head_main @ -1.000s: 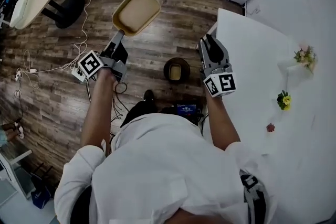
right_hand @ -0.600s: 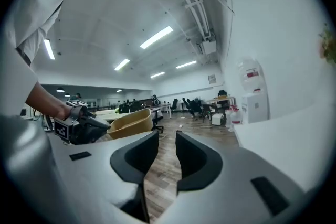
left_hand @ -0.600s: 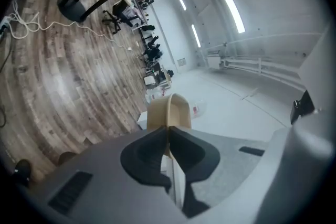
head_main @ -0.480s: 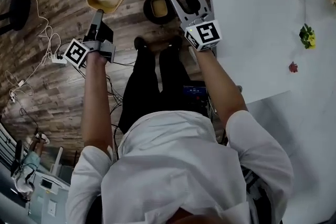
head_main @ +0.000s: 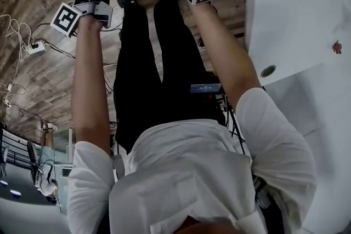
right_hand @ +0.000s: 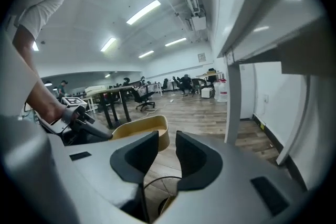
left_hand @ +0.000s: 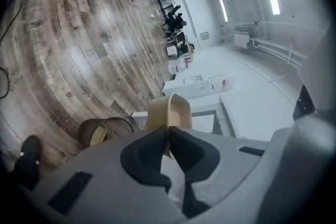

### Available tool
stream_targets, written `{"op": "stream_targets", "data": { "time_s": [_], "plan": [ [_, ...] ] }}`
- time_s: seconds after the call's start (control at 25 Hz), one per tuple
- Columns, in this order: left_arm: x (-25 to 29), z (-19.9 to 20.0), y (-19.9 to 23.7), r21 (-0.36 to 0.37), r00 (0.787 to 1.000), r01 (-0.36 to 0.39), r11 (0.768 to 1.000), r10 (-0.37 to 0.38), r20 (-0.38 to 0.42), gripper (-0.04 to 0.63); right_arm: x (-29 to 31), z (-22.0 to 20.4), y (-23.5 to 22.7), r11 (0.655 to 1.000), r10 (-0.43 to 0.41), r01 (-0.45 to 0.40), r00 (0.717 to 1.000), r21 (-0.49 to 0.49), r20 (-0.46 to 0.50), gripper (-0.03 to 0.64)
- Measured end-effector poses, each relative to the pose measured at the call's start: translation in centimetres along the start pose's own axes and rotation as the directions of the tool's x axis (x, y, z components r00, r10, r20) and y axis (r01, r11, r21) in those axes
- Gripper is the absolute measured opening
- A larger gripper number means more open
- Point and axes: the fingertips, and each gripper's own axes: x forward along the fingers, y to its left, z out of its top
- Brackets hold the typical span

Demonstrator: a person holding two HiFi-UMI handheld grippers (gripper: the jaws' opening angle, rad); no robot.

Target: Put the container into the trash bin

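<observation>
— Where's the container?
— In the air near the bin, which stands on the wood floor. The left gripper has its jaws clamped on the container's rim.
— And the right gripper?
— Close by. Its jaws are apart with nothing between them.

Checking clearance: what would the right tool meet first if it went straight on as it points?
Probably the wood floor; the container sits just left of the line from the open right tool, though depth is unclear.
</observation>
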Motion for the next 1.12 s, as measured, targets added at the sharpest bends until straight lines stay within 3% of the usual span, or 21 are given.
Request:
{"op": "stream_targets", "data": {
  "time_s": [0.12,0.24,0.68,0.96,1.12],
  "plan": [
    [2.9,-2.7,2.7,0.007,0.998,0.004,1.0,-0.003,-0.062,0.026,-0.5,-3.4,-1.4,0.999,-0.053,0.053,0.998,0.005,-0.024,0.121],
    [5.1,-5.4,6.0,0.011,0.99,-0.039,0.999,0.04,-0.134,0.026,-0.9,-6.7,-1.8,0.998,-0.068,0.069,0.996,0.003,-0.061,0.121],
    [10.7,-12.9,14.2,0.055,0.942,-0.141,0.988,0.151,-0.301,0.026,-4.8,-13.6,-5.0,0.975,-0.188,0.196,0.978,0.104,-0.086,0.121],
    [13.0,-14.2,18.2,0.072,0.9,-0.223,0.972,0.233,-0.367,0.026,-5.6,-15.2,-5.5,0.97,-0.204,0.213,0.975,0.118,-0.084,0.121],
    [13.3,-13.5,18.8,0.069,0.902,-0.249,0.966,0.257,-0.346,0.049,-5.0,-14.9,-5.6,0.964,-0.21,0.22,0.974,0.147,-0.084,0.121]
  ]
}}
